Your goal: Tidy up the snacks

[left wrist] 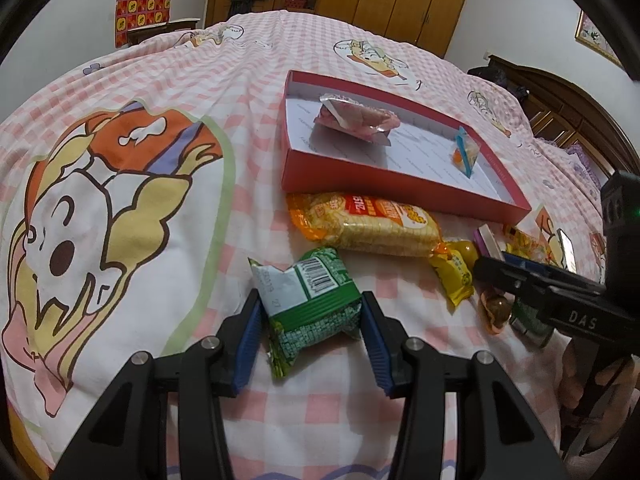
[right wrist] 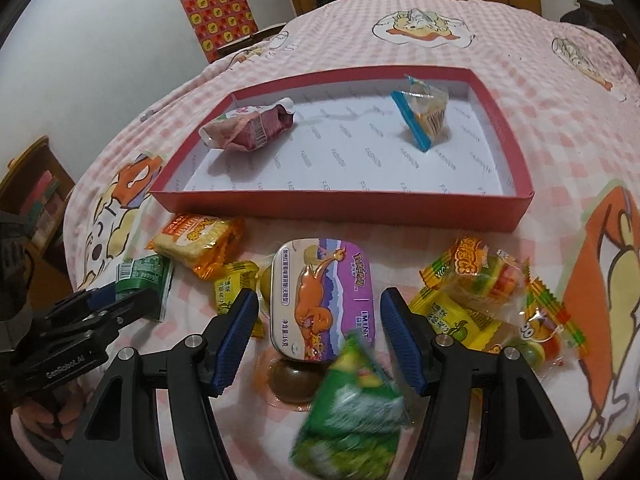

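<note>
My left gripper point(left wrist: 310, 298) is shut on a green snack packet point(left wrist: 316, 312), its blue pads pressing both sides just above the checked bedspread. The right wrist view shows that packet point(right wrist: 140, 276) at the left. My right gripper point(right wrist: 320, 294) is open, its fingers standing wide on either side of a purple tin point(right wrist: 320, 300). A second green packet point(right wrist: 352, 400) is motion-blurred low between those fingers. Behind lies the red box point(right wrist: 340, 204), holding a pink packet point(right wrist: 248, 128) and a small clear packet with a blue edge point(right wrist: 424, 120).
An orange cracker packet point(left wrist: 368, 220) lies in front of the red box point(left wrist: 400, 184). Yellow sachets point(right wrist: 452, 316), a burger-candy bag point(right wrist: 492, 276) and a brown round sweet point(right wrist: 292, 376) crowd around the tin. A hand point(right wrist: 40, 412) holds the left gripper.
</note>
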